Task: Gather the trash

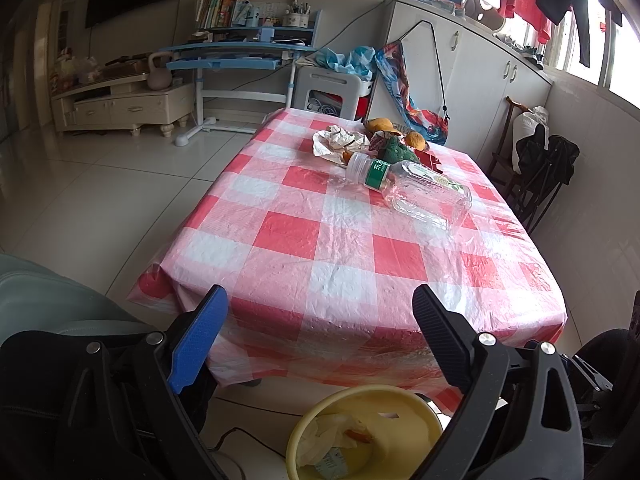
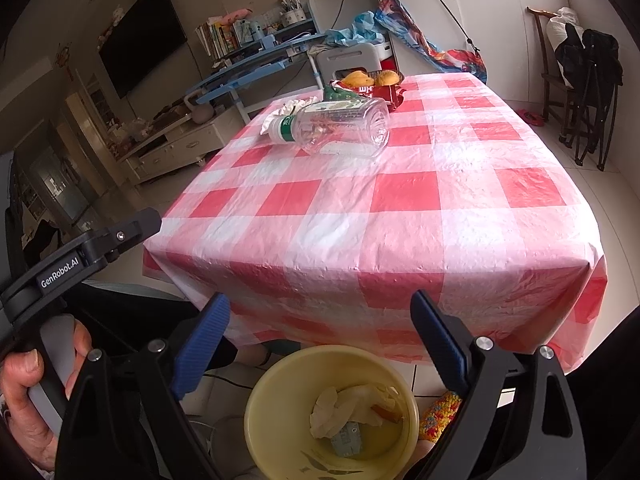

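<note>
Both the left gripper and right gripper hang with jaws wide and empty over the yellow bin below the worktop's near edge, ready for the bottle lying toward the far edge.

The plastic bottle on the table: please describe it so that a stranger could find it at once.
Look at the table with the red and white checked cloth. At its far end lies a heap of trash and fruit; the plastic bottle lies on its side just before it. It alone is clear, with a green label near its neck.
</note>
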{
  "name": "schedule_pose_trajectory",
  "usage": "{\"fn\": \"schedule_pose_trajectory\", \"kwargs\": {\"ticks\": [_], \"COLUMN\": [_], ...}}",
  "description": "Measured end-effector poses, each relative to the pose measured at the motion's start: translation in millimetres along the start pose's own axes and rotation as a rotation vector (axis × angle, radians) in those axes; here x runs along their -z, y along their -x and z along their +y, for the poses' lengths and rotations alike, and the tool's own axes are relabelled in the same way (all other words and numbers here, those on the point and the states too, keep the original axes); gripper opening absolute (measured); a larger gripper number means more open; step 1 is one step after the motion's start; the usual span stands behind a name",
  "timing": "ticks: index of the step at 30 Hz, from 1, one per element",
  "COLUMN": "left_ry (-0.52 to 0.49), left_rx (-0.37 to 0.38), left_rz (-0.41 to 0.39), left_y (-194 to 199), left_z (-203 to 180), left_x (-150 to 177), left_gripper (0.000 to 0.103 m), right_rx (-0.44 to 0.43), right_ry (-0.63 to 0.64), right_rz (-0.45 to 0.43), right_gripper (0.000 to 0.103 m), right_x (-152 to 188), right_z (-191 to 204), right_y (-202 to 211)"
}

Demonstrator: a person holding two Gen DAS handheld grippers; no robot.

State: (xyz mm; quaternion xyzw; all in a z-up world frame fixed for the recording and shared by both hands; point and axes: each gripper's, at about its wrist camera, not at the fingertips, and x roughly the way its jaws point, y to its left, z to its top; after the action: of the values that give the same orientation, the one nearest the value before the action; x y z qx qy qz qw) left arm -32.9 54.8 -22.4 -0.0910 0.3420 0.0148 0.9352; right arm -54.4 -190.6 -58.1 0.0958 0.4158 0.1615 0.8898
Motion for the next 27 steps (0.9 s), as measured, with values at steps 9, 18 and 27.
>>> {"fn": "schedule_pose_trajectory", "kwargs": {"ticks": [9, 18, 27], "left_ry": [0.0, 0.0, 0.001], "left_rx": [0.001, 0.001, 0.001], "left_rz": [0.0, 0.0, 0.0], "left_y": [-0.1, -0.4, -0.5], "left_z": [0.3, 0.6, 0.8], "left_x": [0.3, 0.2, 0.2], "left_gripper": [0.09, 0.09, 0.091], "right_rx": [0.002, 0.004, 0.004], "right_ry": [0.009, 0.017, 0.02], "right_rz": [0.007, 0.012, 0.015], "right_gripper": [0.088, 0.088, 0.09], "right_x": [1.5, 1.3, 2.3], "right_z": [2.3, 2.8, 3.4], "right_y": [-1.4, -2.3, -3.1]}}
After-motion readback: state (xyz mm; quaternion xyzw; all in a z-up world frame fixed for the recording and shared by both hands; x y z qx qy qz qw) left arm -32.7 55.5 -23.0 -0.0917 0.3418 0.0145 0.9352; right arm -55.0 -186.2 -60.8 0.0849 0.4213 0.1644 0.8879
